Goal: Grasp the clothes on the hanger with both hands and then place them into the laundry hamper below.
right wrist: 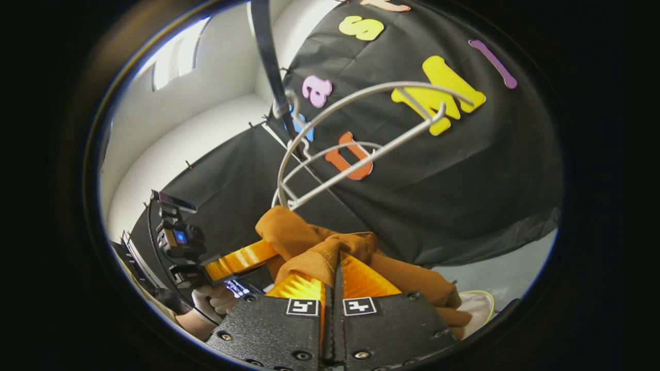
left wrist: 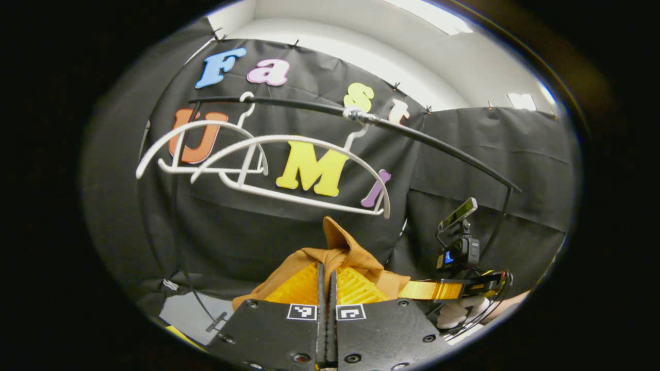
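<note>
A brown garment [left wrist: 343,252] is off the hangers, bunched between both grippers below them. In the left gripper view, my left gripper [left wrist: 326,268] is shut on a fold of it that peaks above the fingertips. My right gripper [left wrist: 412,290] reaches in from the right, held by a gloved hand [left wrist: 459,312], and bites the same cloth. In the right gripper view, my right gripper [right wrist: 334,257] is shut on the garment [right wrist: 309,242], and the left gripper [right wrist: 258,255] clamps the cloth's left side. The cloth trails down to the lower right.
Two bare white hangers [left wrist: 263,154] [right wrist: 361,129] hang on a black rail [left wrist: 438,147] just above the garment. Grey floor [right wrist: 495,278] lies below. A pale, yellow-edged rim [right wrist: 479,304] shows at the lower right under the cloth; I cannot tell what it is.
</note>
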Demonstrator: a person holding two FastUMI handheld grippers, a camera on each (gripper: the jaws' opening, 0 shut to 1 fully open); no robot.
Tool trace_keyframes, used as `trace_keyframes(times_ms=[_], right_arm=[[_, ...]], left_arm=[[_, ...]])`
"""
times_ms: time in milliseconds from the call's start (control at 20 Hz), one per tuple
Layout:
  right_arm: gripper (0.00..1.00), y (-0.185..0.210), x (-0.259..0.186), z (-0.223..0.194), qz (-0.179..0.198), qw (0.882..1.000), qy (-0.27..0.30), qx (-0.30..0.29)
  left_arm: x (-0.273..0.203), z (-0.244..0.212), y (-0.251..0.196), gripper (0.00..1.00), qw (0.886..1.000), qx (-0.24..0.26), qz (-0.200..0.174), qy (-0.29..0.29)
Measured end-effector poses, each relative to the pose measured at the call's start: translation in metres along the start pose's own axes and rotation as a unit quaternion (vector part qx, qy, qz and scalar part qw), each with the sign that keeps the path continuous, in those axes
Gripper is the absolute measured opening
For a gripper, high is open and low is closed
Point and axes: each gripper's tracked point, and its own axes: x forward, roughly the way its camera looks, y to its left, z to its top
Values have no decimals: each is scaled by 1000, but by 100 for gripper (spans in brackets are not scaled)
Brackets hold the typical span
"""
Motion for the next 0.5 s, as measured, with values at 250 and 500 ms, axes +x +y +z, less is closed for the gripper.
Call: trace_keyframes(times_ms=[250,500], right_arm=[[5,-55,7,-79,-99,994,53,-5],[6,-116,16,-153,-183,974,130,-8]], left_arm=[[7,-100,31,5,996,-58,30,64],[19,-185,63,0,983,-109,64,134]])
